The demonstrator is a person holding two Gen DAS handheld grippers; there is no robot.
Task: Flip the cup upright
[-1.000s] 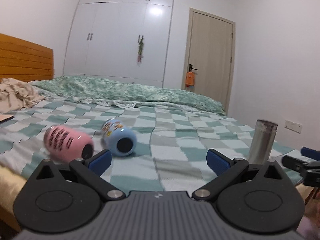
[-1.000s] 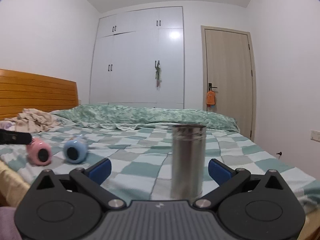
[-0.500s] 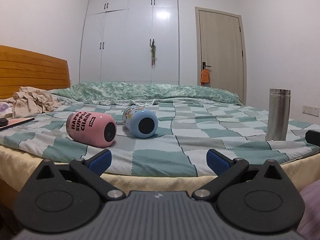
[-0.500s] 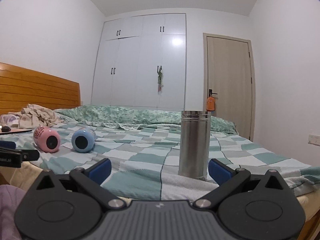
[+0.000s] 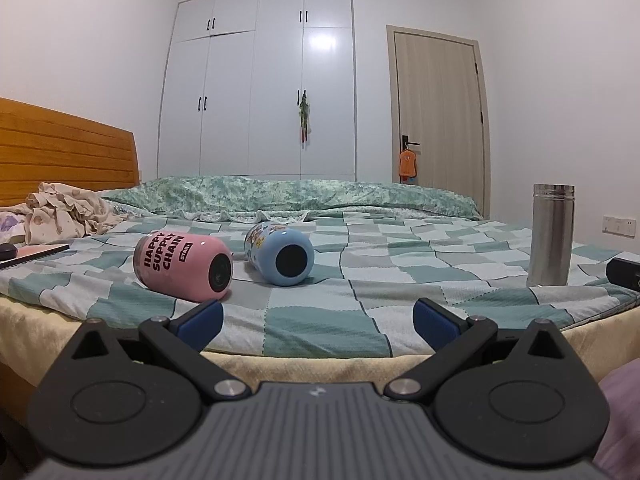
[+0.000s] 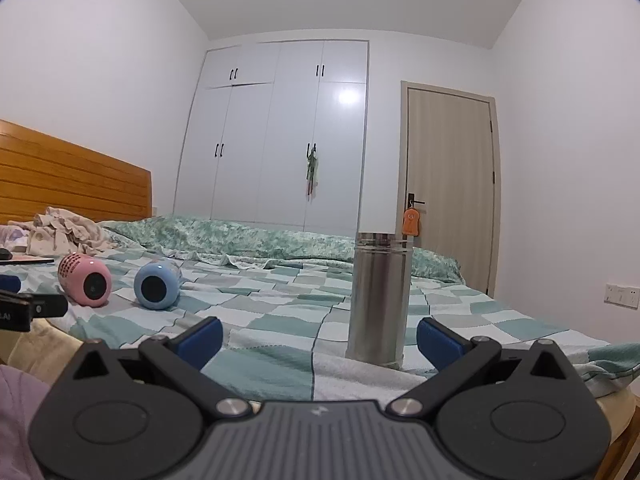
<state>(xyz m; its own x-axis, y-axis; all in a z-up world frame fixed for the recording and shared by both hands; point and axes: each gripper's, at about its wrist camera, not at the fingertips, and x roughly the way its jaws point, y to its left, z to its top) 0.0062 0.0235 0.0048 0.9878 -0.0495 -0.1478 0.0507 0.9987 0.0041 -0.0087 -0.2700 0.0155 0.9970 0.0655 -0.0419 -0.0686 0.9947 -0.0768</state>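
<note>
A pink cup with black lettering lies on its side on the checked bedspread, its end toward me. A blue cup lies on its side just right of it. A steel cup stands upright at the right. My left gripper is open and empty, at the bed's front edge, short of the pink and blue cups. My right gripper is open and empty, just short of the steel cup. The pink cup and blue cup show at the left there.
A crumpled cloth and a flat book lie at the far left by the wooden headboard. A folded green quilt lies across the far side. The white wardrobe and a door stand behind.
Both grippers have drawn back and dropped lower, from over the bed to its front edge. The cups have kept their places. Both jaws stay open.
</note>
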